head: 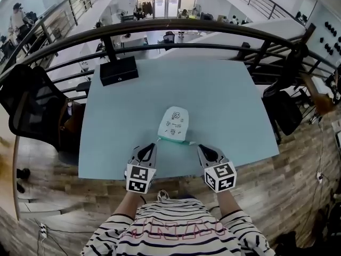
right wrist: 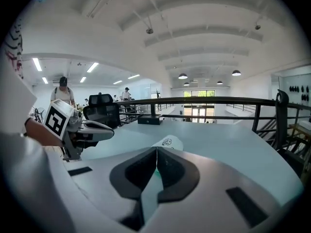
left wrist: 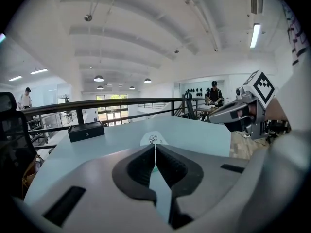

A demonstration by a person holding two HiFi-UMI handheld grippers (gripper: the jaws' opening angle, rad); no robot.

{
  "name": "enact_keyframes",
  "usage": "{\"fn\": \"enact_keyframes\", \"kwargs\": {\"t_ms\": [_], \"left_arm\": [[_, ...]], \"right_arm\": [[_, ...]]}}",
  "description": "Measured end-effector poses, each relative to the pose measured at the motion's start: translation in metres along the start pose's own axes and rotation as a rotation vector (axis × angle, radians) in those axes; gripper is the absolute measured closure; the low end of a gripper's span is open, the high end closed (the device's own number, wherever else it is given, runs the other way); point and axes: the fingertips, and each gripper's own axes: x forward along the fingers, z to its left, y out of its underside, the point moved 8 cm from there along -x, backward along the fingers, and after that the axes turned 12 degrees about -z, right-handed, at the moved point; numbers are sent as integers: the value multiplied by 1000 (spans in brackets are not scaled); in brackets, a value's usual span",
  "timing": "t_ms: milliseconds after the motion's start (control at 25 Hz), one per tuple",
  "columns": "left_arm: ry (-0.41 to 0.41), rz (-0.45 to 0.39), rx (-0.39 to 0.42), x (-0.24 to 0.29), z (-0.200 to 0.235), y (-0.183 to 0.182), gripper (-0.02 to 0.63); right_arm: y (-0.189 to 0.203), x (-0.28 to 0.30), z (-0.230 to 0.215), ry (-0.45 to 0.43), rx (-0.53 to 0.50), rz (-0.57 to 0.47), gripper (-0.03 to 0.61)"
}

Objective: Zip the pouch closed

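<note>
A small white pouch (head: 174, 124) with doodle faces and a green near edge lies flat on the pale blue table (head: 224, 105), a little in front of me. Both grippers hover above the table's near edge, apart from the pouch. My left gripper (head: 153, 147) is just left of the pouch's near corner, shut and empty. My right gripper (head: 201, 148) is to the right of it, also shut and empty. In the left gripper view the jaws (left wrist: 155, 147) meet in a thin line, with the pouch (left wrist: 154, 139) beyond. The right gripper view shows shut jaws (right wrist: 157, 150) and the pouch (right wrist: 169, 142) ahead.
A black box (head: 118, 70) sits at the table's far left corner. A dark railing (head: 176, 25) curves round the far side of the table. A black office chair (head: 32, 108) stands on the left. Wooden floor lies beyond the table's right edge.
</note>
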Motion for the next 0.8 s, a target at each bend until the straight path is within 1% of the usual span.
{"fn": "enact_keyframes", "kwargs": {"t_ms": [240, 480, 640, 800], "left_arm": [[-30, -33, -9, -23, -24, -18, 586], [-75, -46, -13, -44, -54, -24, 588], [-81, -56, 8, -55, -77, -29, 588], [-100, -72, 9, -71, -91, -33, 588]], "right_arm": [[-4, -25, 1, -26, 71, -46, 549], [-8, -51, -1, -69, 72, -64, 551], [-6, -67, -4, -88, 90, -80, 551], [-3, -79, 2, -122, 102, -81, 551]]}}
